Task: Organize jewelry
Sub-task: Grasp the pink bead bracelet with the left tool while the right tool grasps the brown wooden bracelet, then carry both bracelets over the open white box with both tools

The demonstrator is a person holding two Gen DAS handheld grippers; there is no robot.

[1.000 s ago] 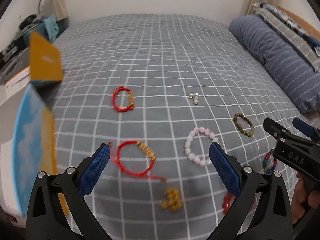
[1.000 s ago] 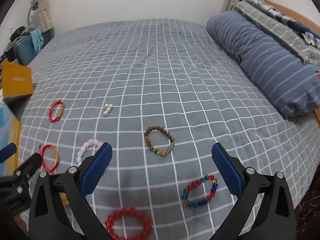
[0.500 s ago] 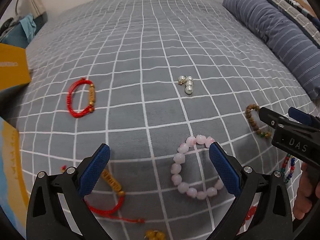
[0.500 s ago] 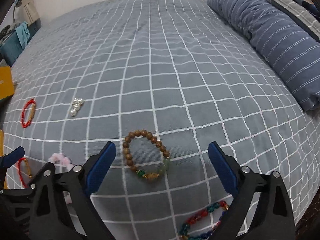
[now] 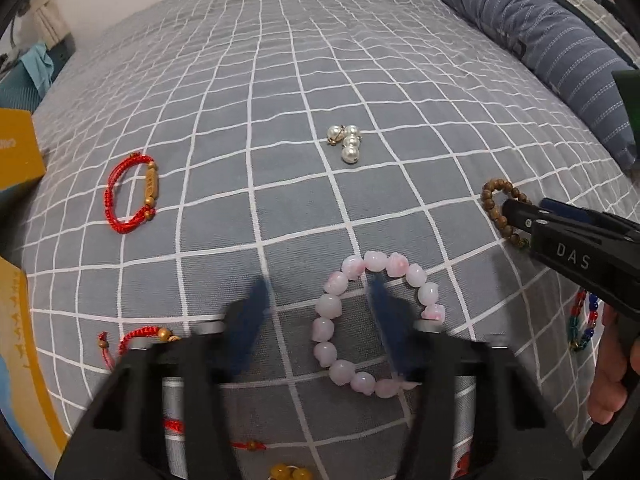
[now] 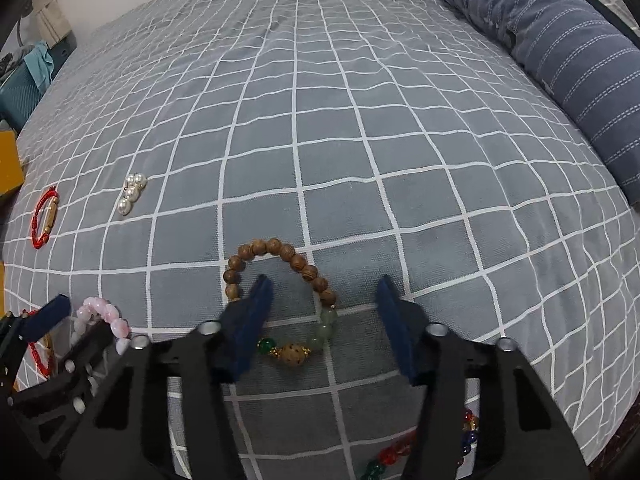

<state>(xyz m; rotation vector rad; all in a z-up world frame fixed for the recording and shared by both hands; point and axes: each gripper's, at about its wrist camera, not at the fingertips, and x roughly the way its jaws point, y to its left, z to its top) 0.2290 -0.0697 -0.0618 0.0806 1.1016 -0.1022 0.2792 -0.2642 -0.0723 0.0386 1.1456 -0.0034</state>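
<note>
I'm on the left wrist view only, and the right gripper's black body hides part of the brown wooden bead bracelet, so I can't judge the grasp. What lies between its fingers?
Observer: The right gripper has just been closing its jaws. The right side of the brown wooden bead bracelet lies between them, with one finger inside the loop and the pads not yet pressing.
Operator: Is it all wood?
Observer: No. Its near end carries pale green beads and a large carved bead.
</note>
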